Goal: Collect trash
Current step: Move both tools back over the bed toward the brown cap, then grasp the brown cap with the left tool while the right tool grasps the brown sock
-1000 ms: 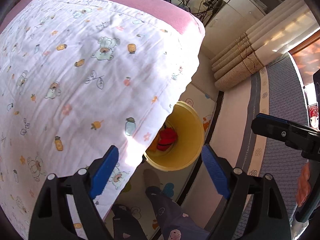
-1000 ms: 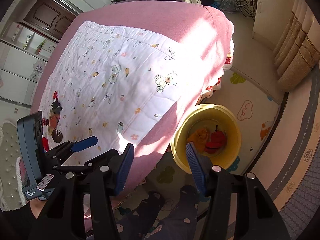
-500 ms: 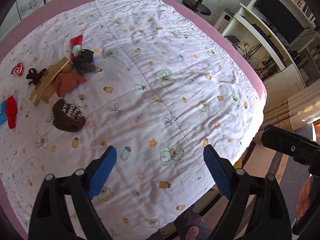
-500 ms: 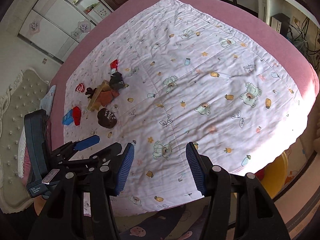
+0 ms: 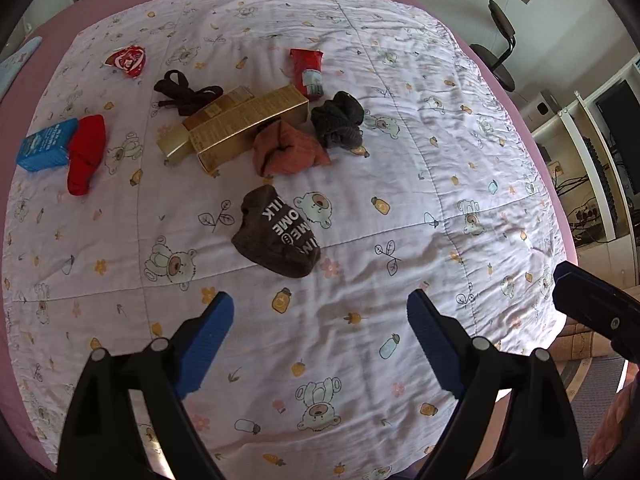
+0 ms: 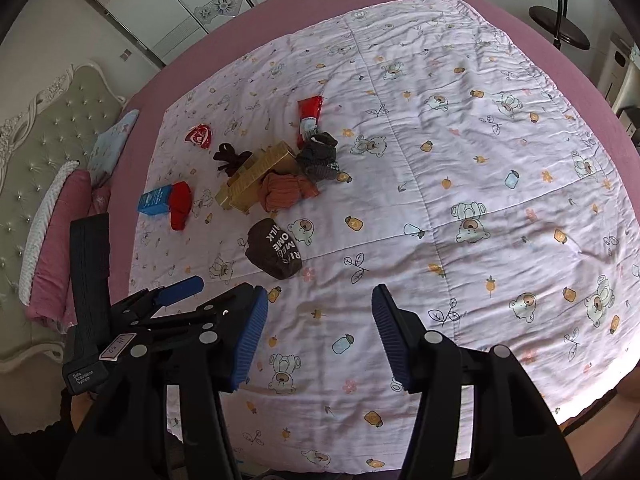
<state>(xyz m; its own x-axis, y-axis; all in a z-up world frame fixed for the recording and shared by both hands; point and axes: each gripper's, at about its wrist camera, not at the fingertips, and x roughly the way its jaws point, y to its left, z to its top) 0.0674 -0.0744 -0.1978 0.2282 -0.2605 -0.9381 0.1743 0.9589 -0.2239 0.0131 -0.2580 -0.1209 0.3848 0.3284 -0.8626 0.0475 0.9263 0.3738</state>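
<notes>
A cluster of items lies on the white printed quilt (image 5: pixel 400 208): a gold carton (image 5: pixel 244 126), a red wrapper (image 5: pixel 306 66), a red-and-white packet (image 5: pixel 128 60), a blue box (image 5: pixel 46 148), a red sock (image 5: pixel 86 154), a brown sock with white lettering (image 5: pixel 278 234), an orange sock (image 5: pixel 288 150), a dark grey sock (image 5: pixel 338 120) and a dark brown sock (image 5: pixel 186 94). My left gripper (image 5: pixel 320 320) is open and empty, hovering just short of the brown lettered sock. My right gripper (image 6: pixel 318 312) is open and empty, above the quilt near the same sock (image 6: pixel 274 254).
The bed has a pink sheet (image 6: pixel 248 32) and a padded headboard (image 6: pixel 44 128) with pillows (image 6: pixel 60 220) at the left. A chair (image 5: pixel 500 48) and shelving with cables (image 5: pixel 592 168) stand past the bed's right side.
Both views swung up from the yellow bin on the floor to the bed top. Both grippers have come closer to the cluster of items, staying open.
</notes>
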